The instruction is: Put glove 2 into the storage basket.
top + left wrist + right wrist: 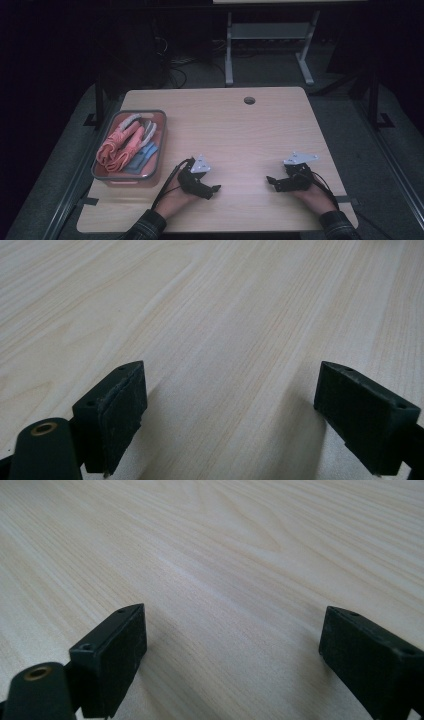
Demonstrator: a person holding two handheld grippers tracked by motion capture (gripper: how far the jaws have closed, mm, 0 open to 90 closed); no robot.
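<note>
— Two tongs are on the worktop (260, 130), one in each hand, both low over the wood near the person's edge.

— How do they stand?

— The left tongs (214, 190) are wide apart, with bare wood between the jaws. In the left gripper view (230, 405) the black pads are far from each other and grip nothing. The right tongs (272, 182) are spread as wide, again with wood alone between them; the right gripper view (232, 650) says the same.

— Which way do they point?

— Toward each other, roughly. The left tips point to the right, the right tips to the left, with a stretch of bare worktop between the two. Each has its grey plate on top and a cable trailing back along the hand.

— And the things nearest them?

— A tray (159, 145) sits on the left part of the worktop, close to its left edge. It lies just left of the left tongs and does not touch them. It is well apart from the right ones.

— What's in it?

— Pink gloves (120, 142), bunched along the tray's left side. Beside them is something blue (145, 152), with a grey bit further back; in this dim light I can't tell what those are.

— Anything else on the wood?

— A round cable hole (249, 100) near the far edge.
</note>
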